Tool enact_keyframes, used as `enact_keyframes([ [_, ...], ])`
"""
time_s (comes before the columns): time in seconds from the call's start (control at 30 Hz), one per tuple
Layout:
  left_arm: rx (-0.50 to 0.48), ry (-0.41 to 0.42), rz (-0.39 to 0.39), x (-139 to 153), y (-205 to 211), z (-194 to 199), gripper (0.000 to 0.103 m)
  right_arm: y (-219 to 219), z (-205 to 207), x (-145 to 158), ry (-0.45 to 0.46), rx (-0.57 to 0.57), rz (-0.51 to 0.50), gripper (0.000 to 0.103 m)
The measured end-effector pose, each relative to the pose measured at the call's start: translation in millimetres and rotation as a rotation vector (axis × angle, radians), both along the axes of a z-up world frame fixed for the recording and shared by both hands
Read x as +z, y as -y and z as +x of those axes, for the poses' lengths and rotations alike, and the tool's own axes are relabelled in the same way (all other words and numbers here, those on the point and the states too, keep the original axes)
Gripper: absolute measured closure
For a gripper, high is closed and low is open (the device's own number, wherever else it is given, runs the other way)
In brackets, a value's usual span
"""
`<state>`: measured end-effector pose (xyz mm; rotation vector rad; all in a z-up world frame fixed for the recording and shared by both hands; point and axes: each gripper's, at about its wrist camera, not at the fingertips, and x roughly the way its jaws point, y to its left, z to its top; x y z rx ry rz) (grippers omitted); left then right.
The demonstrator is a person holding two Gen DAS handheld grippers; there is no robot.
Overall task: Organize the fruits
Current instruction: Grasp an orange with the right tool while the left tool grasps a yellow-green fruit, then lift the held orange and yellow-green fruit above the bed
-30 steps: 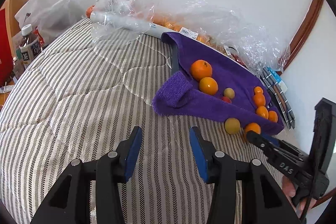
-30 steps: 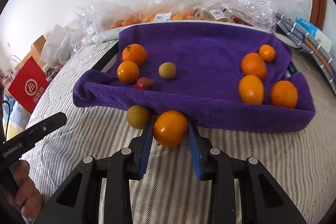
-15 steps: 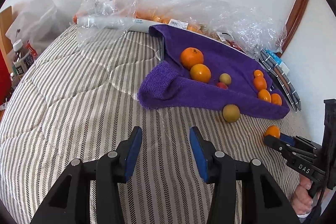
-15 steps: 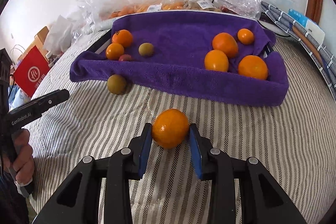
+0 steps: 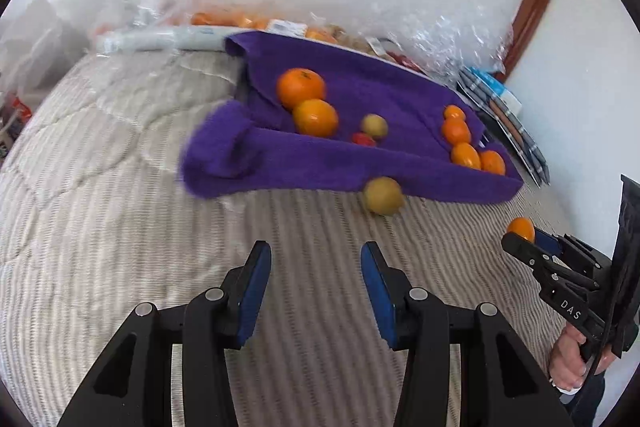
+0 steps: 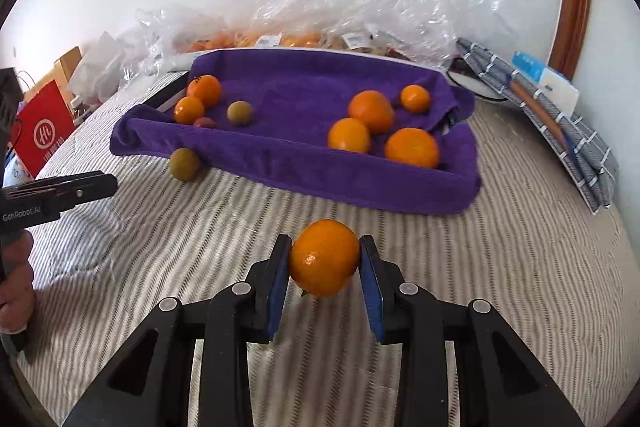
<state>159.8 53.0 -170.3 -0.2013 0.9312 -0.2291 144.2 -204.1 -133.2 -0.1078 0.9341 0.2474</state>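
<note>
My right gripper (image 6: 324, 259) is shut on an orange (image 6: 323, 257), held above the striped bedcover in front of the purple towel (image 6: 296, 163). The same held orange (image 5: 521, 229) shows at the right in the left wrist view. Several oranges lie on the towel: two at its left (image 6: 204, 90) beside a small green fruit (image 6: 239, 112) and a red one (image 6: 205, 123), the others at its right (image 6: 412, 147). A yellow-green fruit (image 5: 383, 195) lies on the bedcover against the towel's front edge. My left gripper (image 5: 316, 263) is open and holds nothing, just short of that fruit.
Crumpled clear plastic bags (image 6: 360, 11) with more fruit lie behind the towel along the wall. A folded checked cloth (image 6: 560, 131) and a small box (image 6: 548, 83) sit at the right. A red paper bag (image 6: 42, 133) stands off the bed's left side.
The right gripper has drawn the orange back from the towel's front edge toward me. The left gripper has swung toward the towel, and the yellow-green fruit now lies nearer its jaws.
</note>
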Motion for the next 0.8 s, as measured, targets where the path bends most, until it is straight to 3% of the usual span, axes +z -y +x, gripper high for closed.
enact_keyframes([
  [0.13,-0.031,0.0,0.068,0,33,14,0.058,19,-1,0,-0.012,-0.019,0.053,0.069],
  [0.33,-0.034,0.008,0.083,0,58,32,0.059,27,0,-1,-0.015,-0.033,0.12,0.069],
  [0.47,-0.006,0.015,0.125,-4,68,41,0.069,29,-3,1,-0.008,-0.026,0.157,0.069],
  [0.8,0.005,0.008,0.065,-5,63,44,0.071,28,0,-2,-0.027,-0.028,0.152,0.069],
])
